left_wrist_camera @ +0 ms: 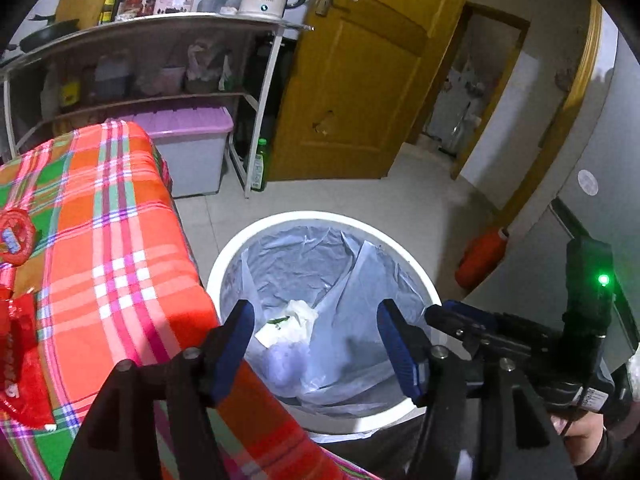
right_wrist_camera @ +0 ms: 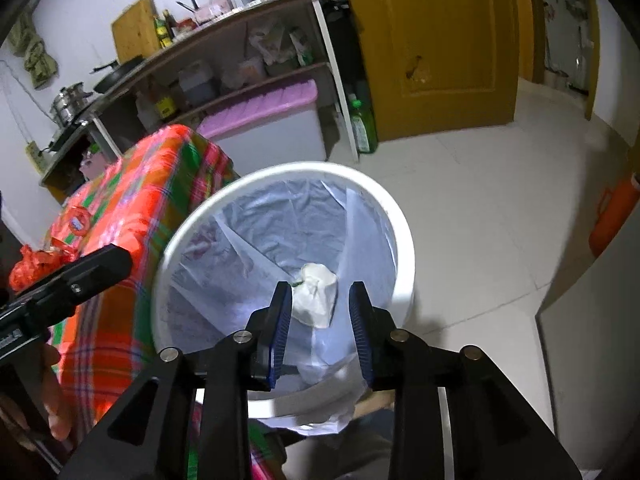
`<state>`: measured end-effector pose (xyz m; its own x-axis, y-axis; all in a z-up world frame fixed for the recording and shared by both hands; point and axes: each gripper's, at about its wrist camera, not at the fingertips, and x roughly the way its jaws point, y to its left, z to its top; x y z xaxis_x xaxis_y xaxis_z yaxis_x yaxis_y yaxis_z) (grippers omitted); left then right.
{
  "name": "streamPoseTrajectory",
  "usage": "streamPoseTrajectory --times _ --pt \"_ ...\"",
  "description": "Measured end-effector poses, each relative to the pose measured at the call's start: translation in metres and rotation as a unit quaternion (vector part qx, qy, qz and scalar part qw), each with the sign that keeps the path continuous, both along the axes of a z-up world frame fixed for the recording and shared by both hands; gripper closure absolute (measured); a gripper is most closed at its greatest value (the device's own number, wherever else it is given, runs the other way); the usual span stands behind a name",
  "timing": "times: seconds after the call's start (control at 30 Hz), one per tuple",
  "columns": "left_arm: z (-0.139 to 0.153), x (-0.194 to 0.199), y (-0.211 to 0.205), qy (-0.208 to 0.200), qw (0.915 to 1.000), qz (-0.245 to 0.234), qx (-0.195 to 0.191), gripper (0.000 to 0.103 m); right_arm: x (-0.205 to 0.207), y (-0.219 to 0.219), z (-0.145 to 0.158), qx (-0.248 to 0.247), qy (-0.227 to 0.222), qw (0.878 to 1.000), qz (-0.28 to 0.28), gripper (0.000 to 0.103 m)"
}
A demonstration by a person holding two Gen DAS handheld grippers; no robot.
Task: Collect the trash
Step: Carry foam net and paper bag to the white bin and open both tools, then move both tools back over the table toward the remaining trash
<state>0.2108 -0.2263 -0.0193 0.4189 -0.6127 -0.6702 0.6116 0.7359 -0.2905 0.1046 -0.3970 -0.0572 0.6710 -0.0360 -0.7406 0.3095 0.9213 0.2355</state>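
Two tools spread | left tool (left_wrist_camera: 316, 320), right tool (right_wrist_camera: 320, 300) | white wad (right_wrist_camera: 316, 296) airborne or landed in bin (right_wrist_camera: 404, 240): unclear

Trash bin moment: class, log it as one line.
left gripper: open, empty | right gripper: open | white wad: inside trash bin | red wrappers: on tablecloth

Trash bin (left_wrist_camera: 224, 258): white, translucent pale liner. Tablecloth (left_wrist_camera: 120, 240): orange-red plaid with green, white, purple stripes. Crumpled trash (right_wrist_camera: 316, 296): white, possibly green-marked. Door (left_wrist_camera: 360, 80): yellow-brown.
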Motion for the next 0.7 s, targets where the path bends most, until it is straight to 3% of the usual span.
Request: streamPoseTrajectory --times 0.2,0.33,0.4,0.7 --pt "0.023 -0.019 0.029 -0.029 0.9991 0.030 -0.012 0.040 -0.014 0.020 0.027 0.003 -0.047 0.999 0.024 0.071" --pt "0.038 -0.038 0.055 -0.055 0.9969 0.055 -0.013 0.040 -0.023 0.041 0.043 0.003 -0.081 0.995 0.058 0.060" --pt "0.045 -0.047 0.068 -0.067 0.9955 0.066 -0.014 0.040 -0.027 0.056 0.052 0.002 -0.095 0.992 0.081 0.060" --pt "0.065 -0.081 0.139 -0.102 0.9849 0.139 -0.009 0.041 -0.024 0.120 0.067 -0.012 -0.096 0.981 0.170 0.060"
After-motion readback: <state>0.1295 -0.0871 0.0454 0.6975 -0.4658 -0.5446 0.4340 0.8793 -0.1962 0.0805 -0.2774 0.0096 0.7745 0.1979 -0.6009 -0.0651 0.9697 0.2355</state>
